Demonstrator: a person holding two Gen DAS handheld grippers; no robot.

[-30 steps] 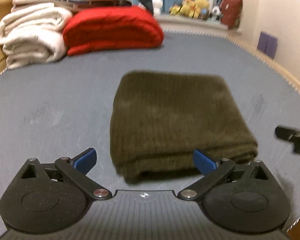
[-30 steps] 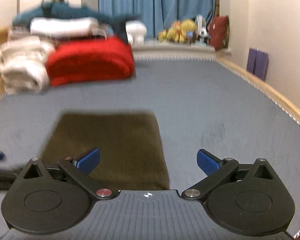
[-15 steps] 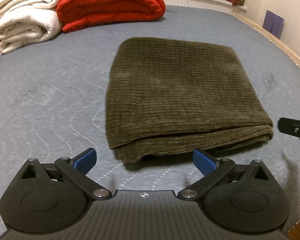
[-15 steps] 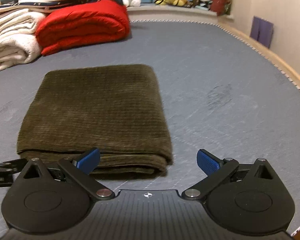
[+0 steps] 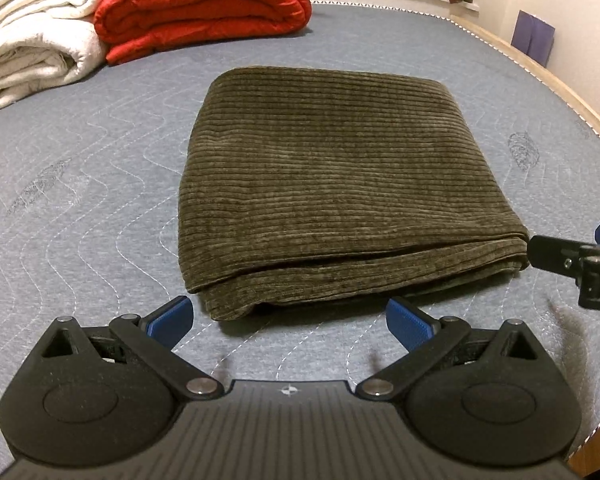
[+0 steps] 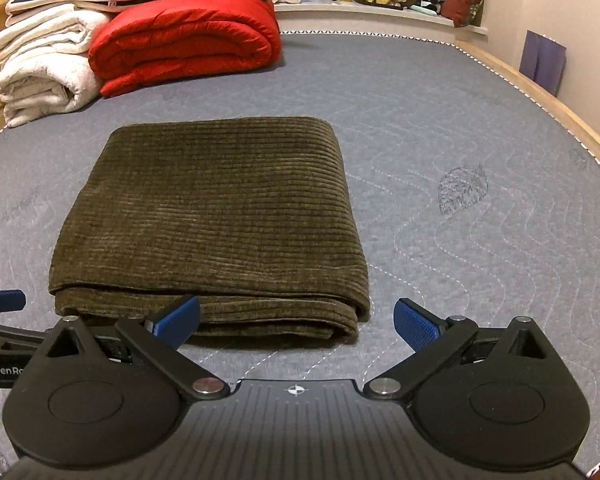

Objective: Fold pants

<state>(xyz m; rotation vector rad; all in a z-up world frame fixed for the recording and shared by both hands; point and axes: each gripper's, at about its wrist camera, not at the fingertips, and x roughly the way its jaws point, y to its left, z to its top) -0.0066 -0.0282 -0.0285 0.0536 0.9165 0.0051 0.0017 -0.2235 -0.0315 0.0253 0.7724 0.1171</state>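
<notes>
pants (image 5: 340,184): folded, flat on mattress (image 5: 80,200) | left gripper (image 5: 288,320): spread wide, empty, just before pants' near edge

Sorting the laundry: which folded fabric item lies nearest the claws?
The olive-green corduroy pants, directly before both claws; the red quilt and white blanket sit far behind.
</notes>
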